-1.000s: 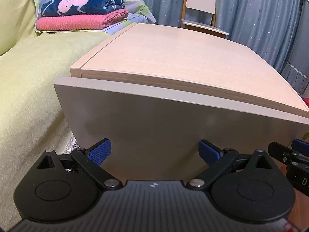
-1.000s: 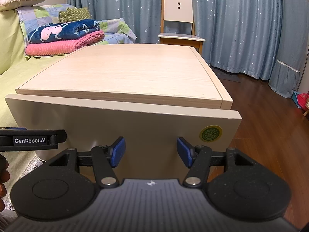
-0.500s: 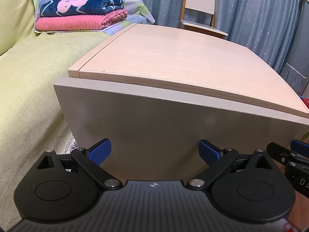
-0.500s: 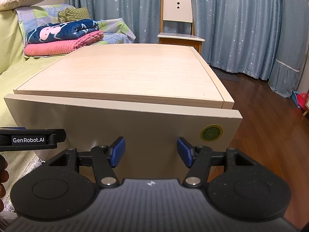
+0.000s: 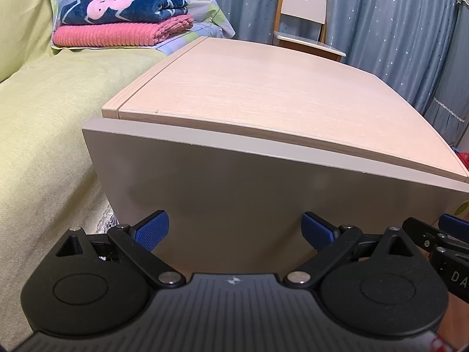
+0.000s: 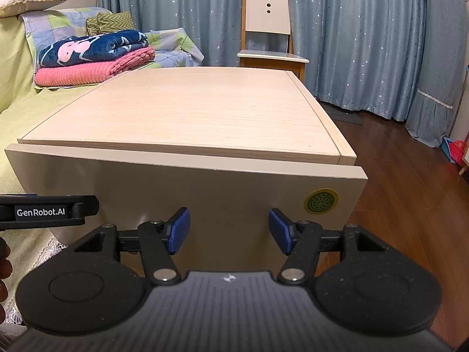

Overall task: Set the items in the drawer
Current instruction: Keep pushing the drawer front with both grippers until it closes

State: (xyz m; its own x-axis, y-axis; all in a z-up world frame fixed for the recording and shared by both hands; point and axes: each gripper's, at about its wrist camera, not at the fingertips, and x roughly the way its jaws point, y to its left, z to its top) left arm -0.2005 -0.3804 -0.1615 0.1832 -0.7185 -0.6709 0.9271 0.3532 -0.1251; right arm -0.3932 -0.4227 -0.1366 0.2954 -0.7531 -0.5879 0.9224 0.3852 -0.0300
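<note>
A beige drawer front (image 5: 249, 187) (image 6: 187, 187) fills the middle of both wrist views, close under the light wooden cabinet top (image 5: 278, 96) (image 6: 190, 111). My left gripper (image 5: 236, 230) is open with its blue pads just before the drawer's face, nothing between them. My right gripper (image 6: 229, 230) is also open and empty, facing the right half of the drawer front near a round green sticker (image 6: 320, 201). The drawer's inside is hidden. Each gripper's edge shows in the other's view.
A yellow-green bed cover (image 5: 44, 123) lies left of the cabinet, with folded pink and navy blankets (image 6: 93, 55) behind. A white chair (image 6: 268, 29) stands before blue curtains. Dark wood floor (image 6: 410, 190) stretches to the right. A hand (image 6: 4, 275) shows at the left edge.
The cabinet top has slid slightly lower and closer over the drawer's upper edge in both views. Both grippers stay open in the same place.
</note>
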